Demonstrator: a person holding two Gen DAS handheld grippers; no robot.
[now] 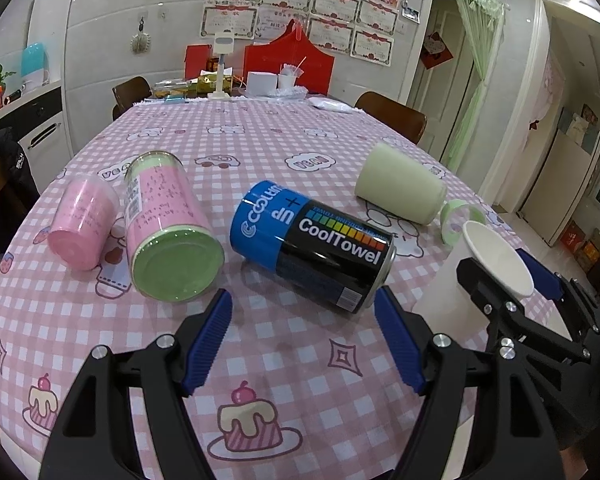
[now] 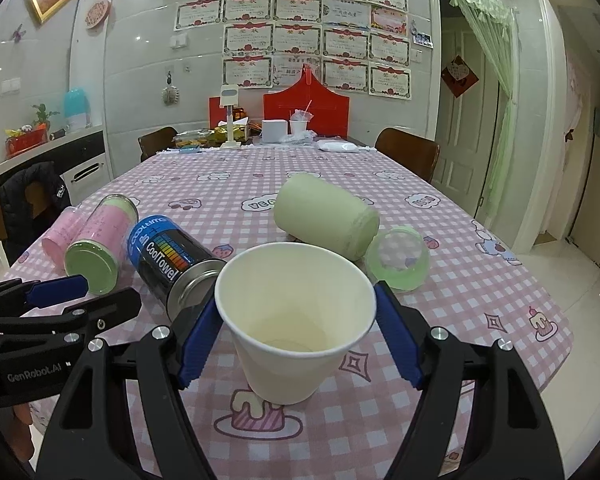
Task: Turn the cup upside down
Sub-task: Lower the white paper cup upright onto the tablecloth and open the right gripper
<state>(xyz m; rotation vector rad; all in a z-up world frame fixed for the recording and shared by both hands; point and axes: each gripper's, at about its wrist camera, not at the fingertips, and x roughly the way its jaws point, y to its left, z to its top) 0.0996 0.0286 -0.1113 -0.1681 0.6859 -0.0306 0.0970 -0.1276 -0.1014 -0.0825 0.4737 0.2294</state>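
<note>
The white cup (image 2: 296, 320) stands mouth-up on the table (image 2: 480, 280), just in front of the CoolTowel can (image 2: 172, 264). The right gripper (image 2: 296, 328) brackets it, blue pads at its rim, seemingly gripping it. The left gripper (image 1: 304, 340), beside the can, gapes with nothing in it.

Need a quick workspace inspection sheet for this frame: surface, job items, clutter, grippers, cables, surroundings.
Surface: table under pink checked cloth with cartoon prints.
Job's things: white paper cup upright, mouth up, empty.
Clutter: CoolTowel can, pink-green canister, pink roll, pale green roll and green lid, all lying near the cup.
Grippers: right gripper straddles the cup, pads at its rim, contact unclear; left gripper open, empty.
Cables: nothing seen.
Surroundings: chairs, certificates on wall, doorway with curtain.
</note>
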